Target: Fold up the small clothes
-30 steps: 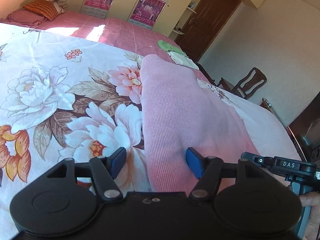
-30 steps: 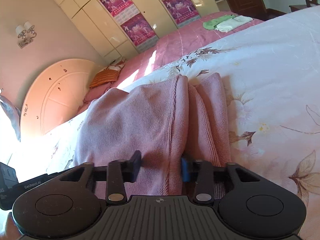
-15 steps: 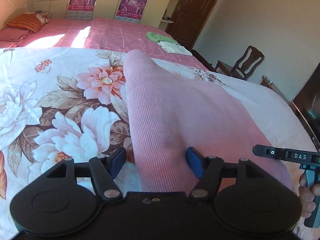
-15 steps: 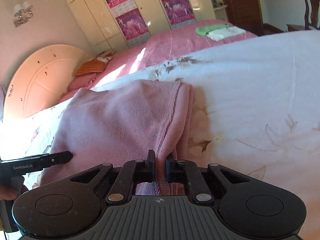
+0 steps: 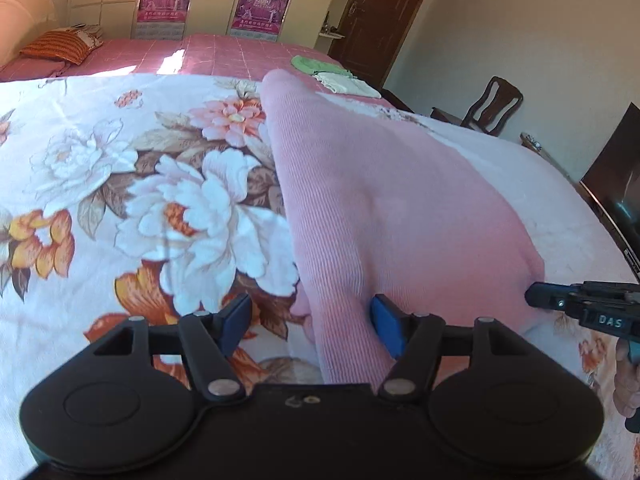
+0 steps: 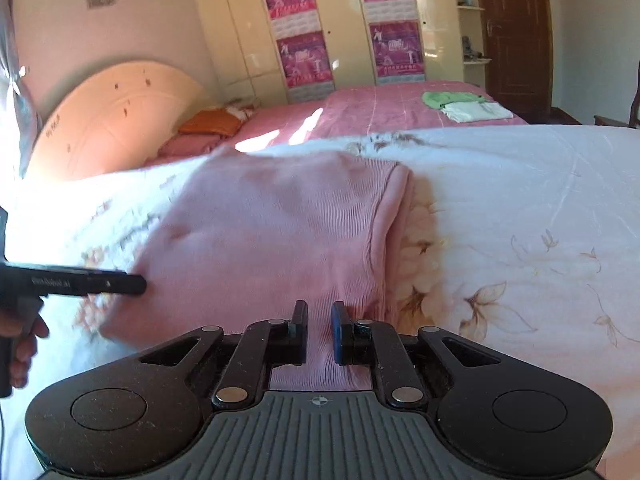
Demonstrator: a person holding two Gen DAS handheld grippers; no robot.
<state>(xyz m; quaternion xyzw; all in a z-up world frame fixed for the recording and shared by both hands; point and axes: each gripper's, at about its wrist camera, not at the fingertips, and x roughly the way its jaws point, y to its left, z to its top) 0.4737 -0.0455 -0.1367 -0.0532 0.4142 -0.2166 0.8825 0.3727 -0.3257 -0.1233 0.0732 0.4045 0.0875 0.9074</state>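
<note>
A pink knit garment lies folded on the floral bedspread. My left gripper is open, its blue pads astride the garment's near left edge, with cloth between them. In the right wrist view the same garment lies ahead. My right gripper is shut on a pinch of its near edge, the jaws nearly closed with pink cloth between them. The right gripper shows at the right edge of the left wrist view. The left gripper shows at the left edge of the right wrist view.
A second bed with a pink cover stands behind, with folded green and white clothes on it. Wardrobes with posters, a brown door, a chair and a dark screen line the room.
My right gripper closed on the garment's near edge and now holds it. Both views swung to the left across the bed, and the garment now lies flatter. My left gripper stayed open.
</note>
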